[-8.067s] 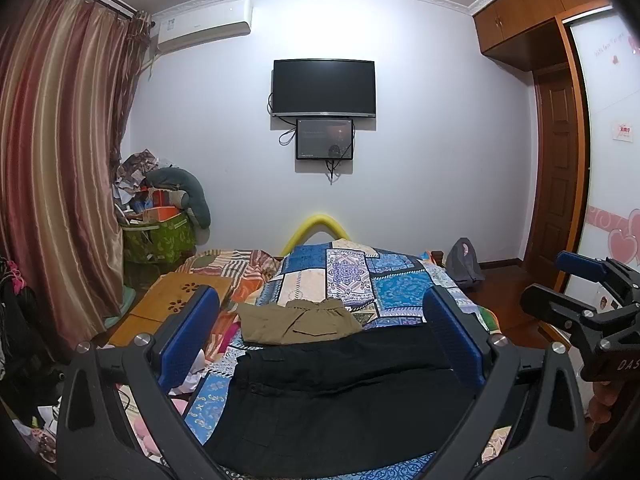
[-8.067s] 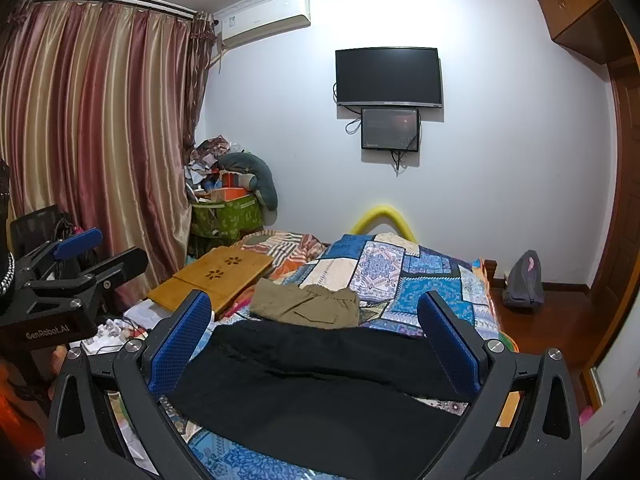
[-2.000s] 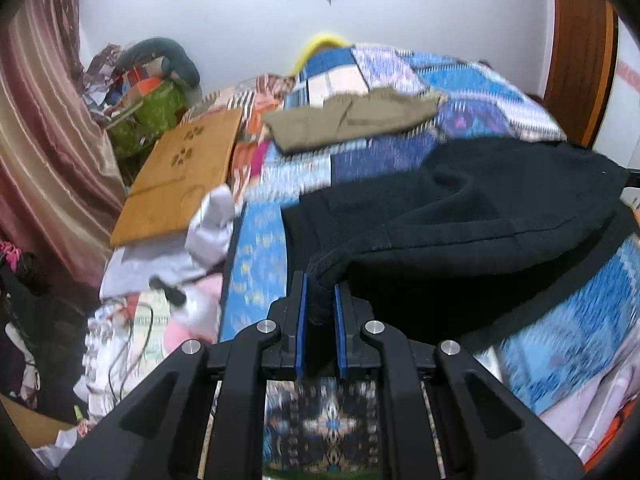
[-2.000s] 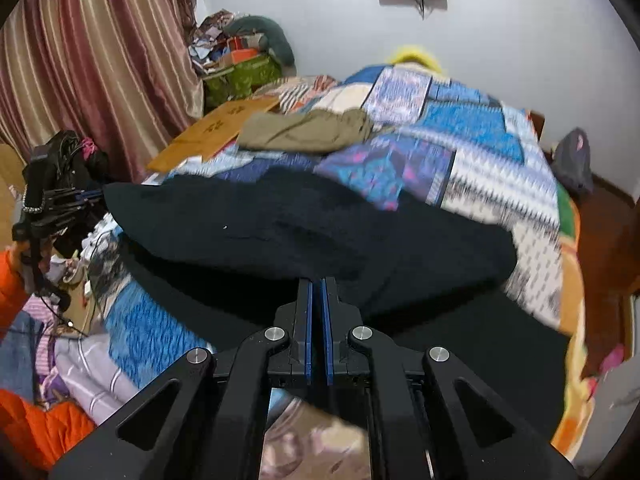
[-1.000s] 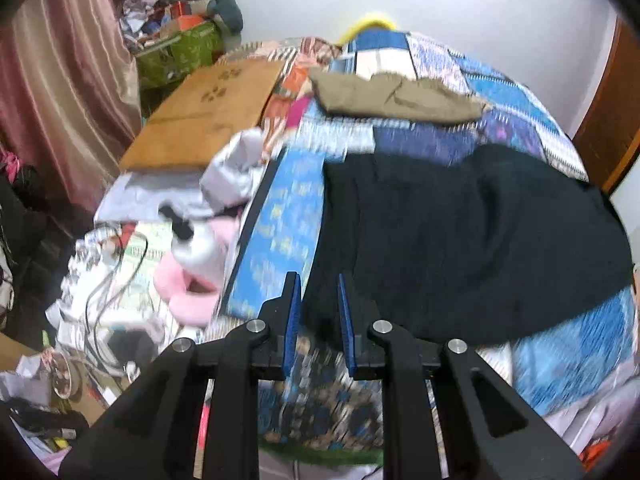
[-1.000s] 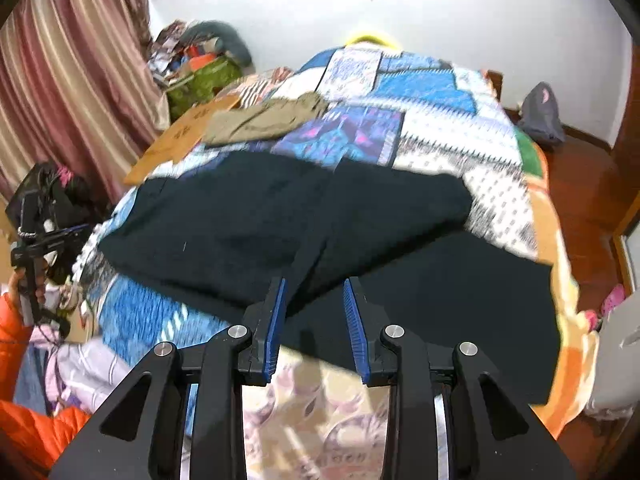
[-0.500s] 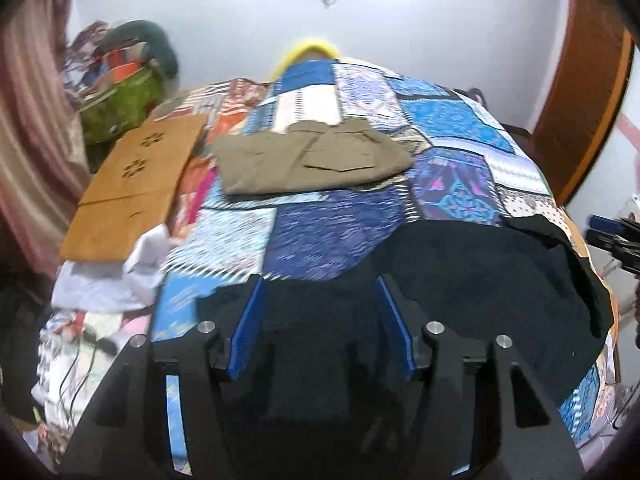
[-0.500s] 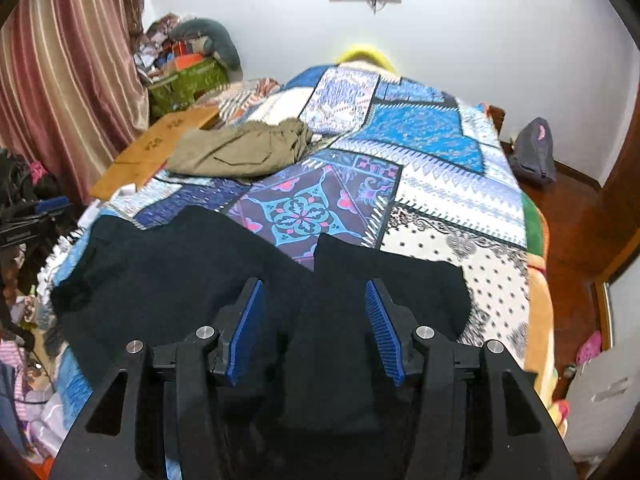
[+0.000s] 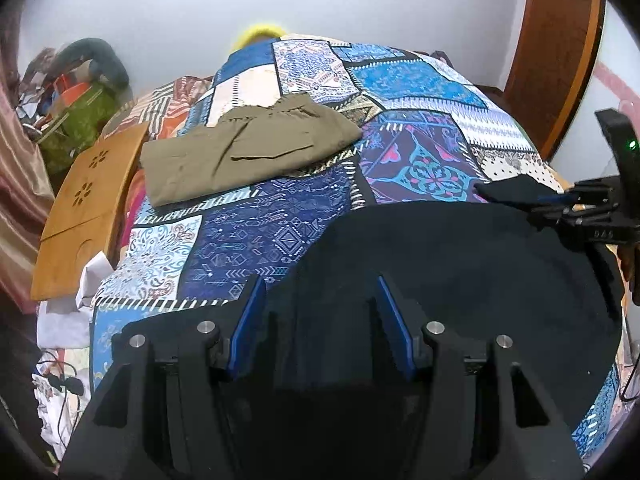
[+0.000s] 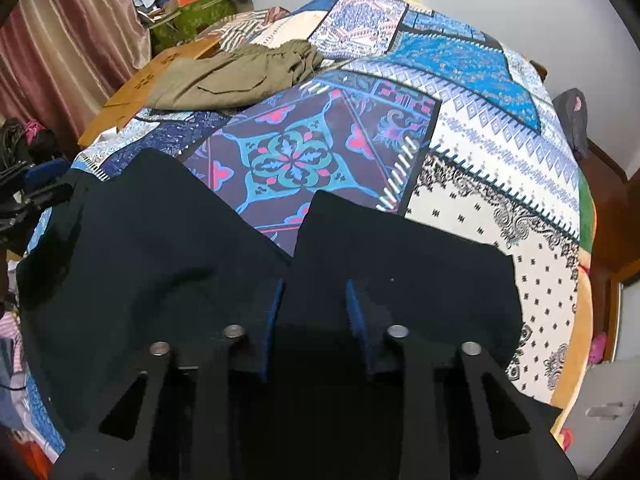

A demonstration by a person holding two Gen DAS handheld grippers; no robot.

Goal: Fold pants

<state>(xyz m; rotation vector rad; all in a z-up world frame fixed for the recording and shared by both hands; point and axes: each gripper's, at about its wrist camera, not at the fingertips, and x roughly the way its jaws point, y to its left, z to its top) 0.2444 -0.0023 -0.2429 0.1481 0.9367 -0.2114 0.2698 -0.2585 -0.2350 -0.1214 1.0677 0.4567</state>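
Observation:
Black pants [image 9: 460, 264] lie folded over on the patchwork bedspread [image 9: 288, 232]; they also show in the right wrist view [image 10: 152, 248]. My left gripper [image 9: 318, 304] is open, low over the pants' left part. My right gripper [image 10: 314, 304] is open, low over the black cloth near the gap between the two leg ends. The right gripper also shows at the right edge of the left wrist view [image 9: 568, 208], by the leg ends. Whether the fingers touch the cloth is unclear.
Folded olive pants [image 9: 244, 152] lie farther up the bed. A wooden lap board [image 9: 88, 200] sits at the bed's left side, with clutter and a green bag [image 9: 76, 116] beyond. A curtain [image 10: 60, 48] hangs left; a door [image 9: 560, 40] stands right.
Both grippers let go of the black pants about a second ago, opened wider, then moved forward and lower over them. The pants stay folded over on the bed.

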